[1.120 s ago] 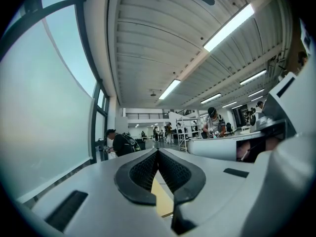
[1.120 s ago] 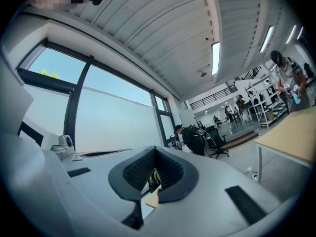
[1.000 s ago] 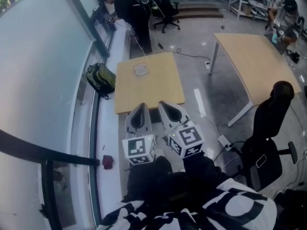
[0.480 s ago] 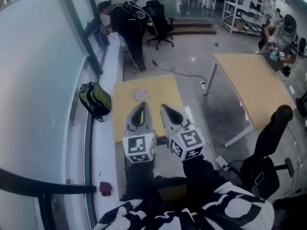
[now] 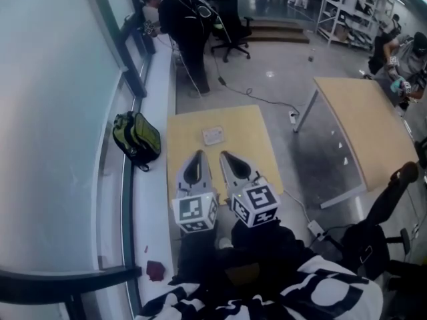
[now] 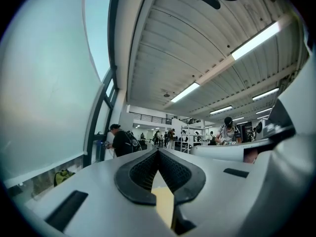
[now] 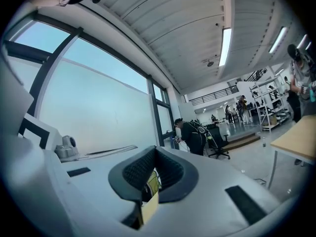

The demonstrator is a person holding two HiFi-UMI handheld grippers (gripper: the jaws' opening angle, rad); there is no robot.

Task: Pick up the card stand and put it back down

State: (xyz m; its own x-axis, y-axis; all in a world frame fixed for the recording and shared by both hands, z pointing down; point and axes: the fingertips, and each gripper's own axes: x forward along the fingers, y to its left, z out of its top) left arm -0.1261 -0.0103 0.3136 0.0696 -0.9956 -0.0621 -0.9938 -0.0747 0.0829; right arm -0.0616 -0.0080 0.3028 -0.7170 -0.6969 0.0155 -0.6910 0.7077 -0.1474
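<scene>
Two grippers (image 5: pixel 199 154) (image 5: pixel 223 155), two tables (image 5: pixel 243 139) (image 5: pixel 360 125), one card stand (image 5: pixel 213 136), one backpack (image 5: pixel 137 139).

Left hand-held gripper (image 6: pixel 158 152): white jaws closed, tips meeting, black ribbed pads (image 6: pixel 143 169) facing. Pale wooden surface (image 6: pixel 164 201) shows through the slot below. Person in dark clothes and cap (image 6: pixel 118 142) by the window. Long ceiling strip lights (image 6: pixel 256 38) overhead.

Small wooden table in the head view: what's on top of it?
Only the card stand shows on the table, in its far half. The left claw and right claw, both shut and empty, cover the near part, so anything there is hidden.
</scene>
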